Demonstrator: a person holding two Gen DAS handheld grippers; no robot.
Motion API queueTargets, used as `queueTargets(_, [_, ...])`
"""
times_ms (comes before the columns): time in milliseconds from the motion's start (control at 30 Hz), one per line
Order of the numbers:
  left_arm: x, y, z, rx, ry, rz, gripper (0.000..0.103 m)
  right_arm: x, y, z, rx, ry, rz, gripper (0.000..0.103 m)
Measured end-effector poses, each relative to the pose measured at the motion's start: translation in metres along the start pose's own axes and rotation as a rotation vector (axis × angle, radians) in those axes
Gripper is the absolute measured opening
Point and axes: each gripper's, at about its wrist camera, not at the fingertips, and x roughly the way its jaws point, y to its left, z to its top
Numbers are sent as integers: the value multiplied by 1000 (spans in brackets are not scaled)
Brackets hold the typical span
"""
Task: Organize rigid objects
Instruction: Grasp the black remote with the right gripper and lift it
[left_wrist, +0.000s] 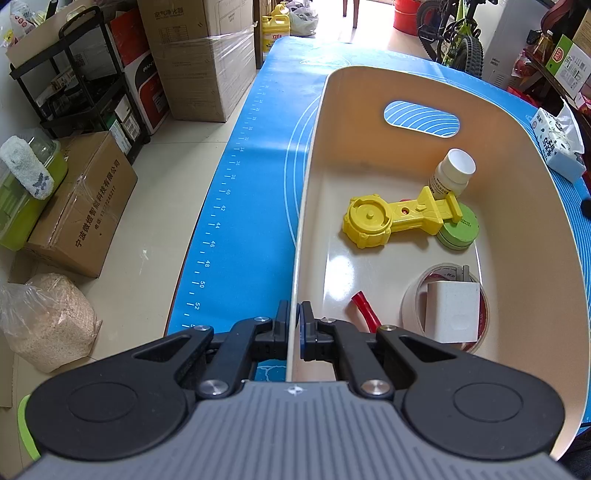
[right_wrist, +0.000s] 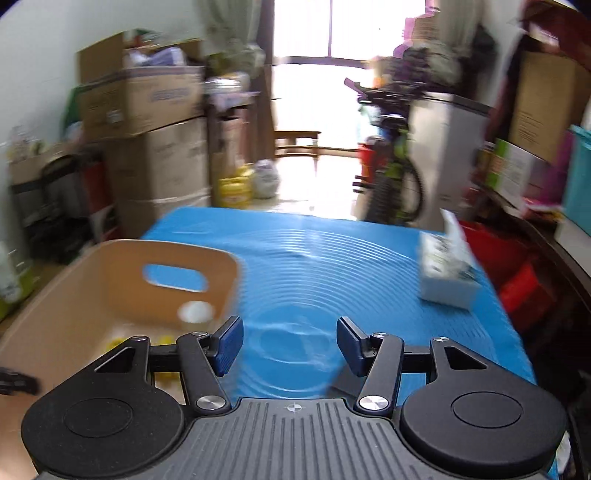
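Left gripper (left_wrist: 294, 325) clamped on the near-left wall of the cream bin (left_wrist: 517, 177), one of the fingers (left_wrist: 282, 325) outside and one inside, pinching the thin rim. Right gripper (right_wrist: 290, 345) hanging empty above the blue mat (right_wrist: 332, 258), fingers well apart, view smeared by motion.

Inside the bin: yellow toy (left_wrist: 391, 219) lying flat mid-floor with its far end resting on a green round tin (left_wrist: 460, 230), white bottle (left_wrist: 452, 173) upright toward the far-right wall, white charger (left_wrist: 452, 312) sitting inside a tape roll (left_wrist: 413, 295) near the right wall, red piece (left_wrist: 365, 308) just beside the clamped rim.

Judged as steadying or shifting the bin, contents already gathered. Best done with the grip kept firm and low on the rim, any pull kept slow and level, since the wall looks thin and the upright bottle could topple.

Table covered by the blue mat with ruler marks down its left edge; tissue pack (right_wrist: 447, 273) near the right edge. Around it, stacked cardboard boxes (left_wrist: 199, 55), a black trolley, a bicycle (left_wrist: 458, 40), bright doorway beyond the far edge.
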Motion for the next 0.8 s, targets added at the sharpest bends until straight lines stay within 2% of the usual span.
queueTargets(67, [0, 0, 0, 1, 0, 1, 6, 12, -7, -14, 6, 19, -51, 64])
queueTargets(267, [0, 1, 0, -1, 0, -1, 6, 48, -26, -48, 160, 128, -86, 64])
queueTargets(433, [0, 2, 1, 2, 0, 1, 6, 64, -25, -58, 221, 134, -100, 64])
queueTargets(700, [0, 1, 1, 2, 0, 0, 6, 87, -17, -69, 257, 193, -153, 64])
queueTargets(800, [0, 1, 1, 2, 1, 1, 6, 88, -7, -72, 212, 180, -177, 65])
